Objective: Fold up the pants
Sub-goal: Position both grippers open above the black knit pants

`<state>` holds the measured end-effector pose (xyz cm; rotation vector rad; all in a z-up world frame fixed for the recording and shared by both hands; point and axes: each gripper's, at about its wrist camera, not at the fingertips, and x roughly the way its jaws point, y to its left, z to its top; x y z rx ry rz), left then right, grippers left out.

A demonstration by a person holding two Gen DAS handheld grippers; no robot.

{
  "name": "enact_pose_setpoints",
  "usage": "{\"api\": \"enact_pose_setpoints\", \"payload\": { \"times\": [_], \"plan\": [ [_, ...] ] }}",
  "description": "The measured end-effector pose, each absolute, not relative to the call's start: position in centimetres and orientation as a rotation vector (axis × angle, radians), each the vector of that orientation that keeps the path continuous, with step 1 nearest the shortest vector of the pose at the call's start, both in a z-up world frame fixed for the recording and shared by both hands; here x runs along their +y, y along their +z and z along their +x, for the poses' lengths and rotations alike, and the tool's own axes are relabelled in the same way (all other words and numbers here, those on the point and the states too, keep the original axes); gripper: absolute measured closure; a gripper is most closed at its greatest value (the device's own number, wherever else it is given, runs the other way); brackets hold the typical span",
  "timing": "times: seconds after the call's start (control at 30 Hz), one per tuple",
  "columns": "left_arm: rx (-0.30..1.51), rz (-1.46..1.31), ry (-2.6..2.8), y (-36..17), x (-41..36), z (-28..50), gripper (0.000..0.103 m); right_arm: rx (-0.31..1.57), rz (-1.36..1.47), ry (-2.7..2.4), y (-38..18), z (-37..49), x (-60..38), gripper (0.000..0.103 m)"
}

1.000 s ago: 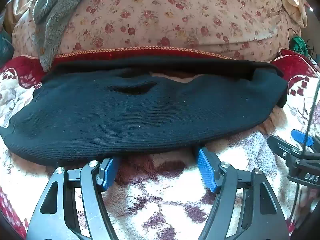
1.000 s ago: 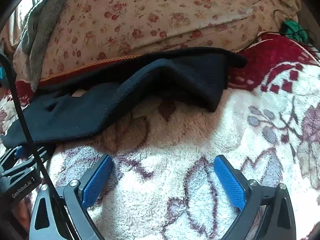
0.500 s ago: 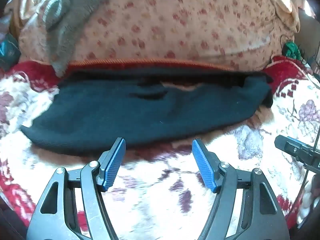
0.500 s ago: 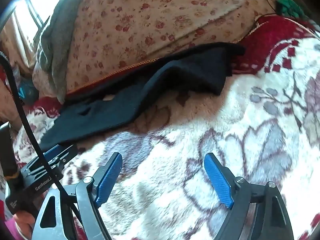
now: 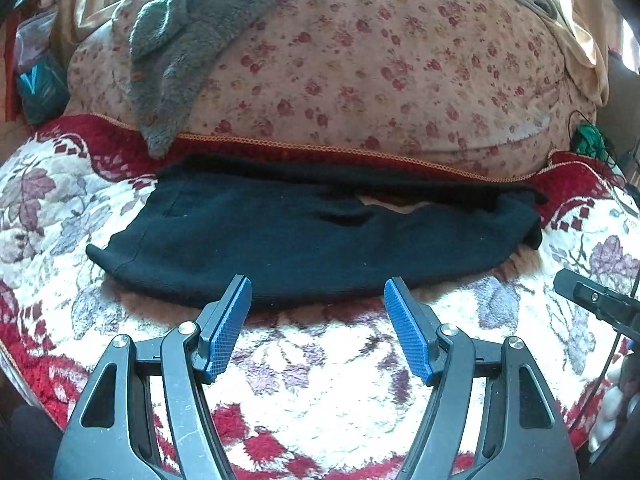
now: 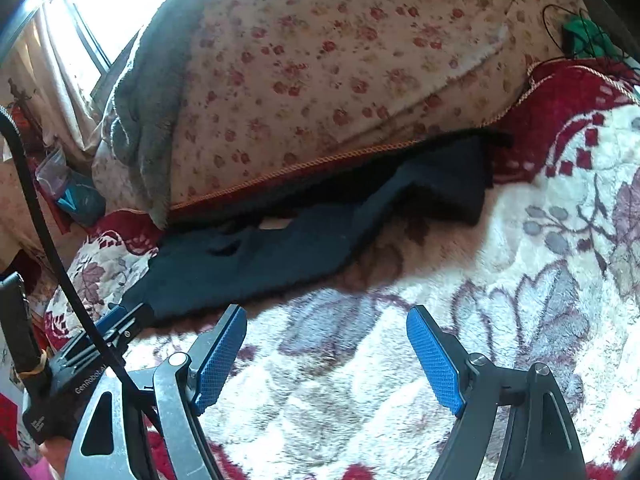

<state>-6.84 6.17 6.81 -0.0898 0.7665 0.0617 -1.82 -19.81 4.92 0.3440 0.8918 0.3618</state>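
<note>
Black knit pants (image 5: 304, 248) lie folded lengthwise in a long strip across the floral blanket (image 5: 320, 360), their far edge against a flowered cushion. My left gripper (image 5: 318, 292) hangs open just short of the near edge, nothing between its blue pads. In the right wrist view the pants (image 6: 280, 248) run from lower left to upper right, with one end bunched in a raised fold. My right gripper (image 6: 326, 320) is open over bare blanket, apart from the cloth. The left gripper (image 6: 116, 320) shows at the left edge there.
A large flowered cushion (image 5: 360, 72) rises behind the pants, a grey fleece (image 5: 188, 40) draped over its left side. A green cord bundle (image 5: 588, 136) lies at the far right. The right gripper's body (image 5: 600, 300) enters at the right edge. A window (image 6: 100, 8) glares upper left.
Both grippers have pulled back and up from the pants. The left gripper, whose pads were at the cloth's near edge, now stands clear of it. The pants have not moved.
</note>
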Motion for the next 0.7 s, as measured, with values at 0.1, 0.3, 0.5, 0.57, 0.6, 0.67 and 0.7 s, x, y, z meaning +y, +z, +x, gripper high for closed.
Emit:
{"api": "enact_pose_setpoints", "payload": {
  "times": [0.1,0.3,0.5,0.57,0.6,0.67,0.7],
  "plan": [
    [0.769,-0.09,0.068,6.7,6.5,-7.0,0.033,0.884,0.339,0.379,4.8,-2.1,-19.9,0.022],
    [0.783,-0.104,0.08,6.4,7.2,-7.0,0.033,0.898,0.344,0.387,4.3,-2.0,-19.6,0.022],
    [0.786,-0.108,0.086,6.4,7.5,-7.0,0.033,0.911,0.332,0.372,4.1,-2.0,-19.1,0.022],
    [0.786,-0.107,0.089,6.4,7.6,-7.0,0.033,0.913,0.334,0.372,4.1,-1.9,-19.1,0.022],
    [0.787,-0.107,0.09,6.4,7.6,-7.0,0.033,0.914,0.335,0.37,4.1,-1.9,-19.1,0.022],
    [0.791,-0.106,0.093,6.3,7.6,-6.9,0.033,0.912,0.334,0.371,4.1,-1.9,-19.0,0.022],
    [0.793,-0.108,0.092,6.3,7.6,-6.9,0.033,0.914,0.332,0.371,4.0,-1.8,-19.1,0.022]
  ]
}}
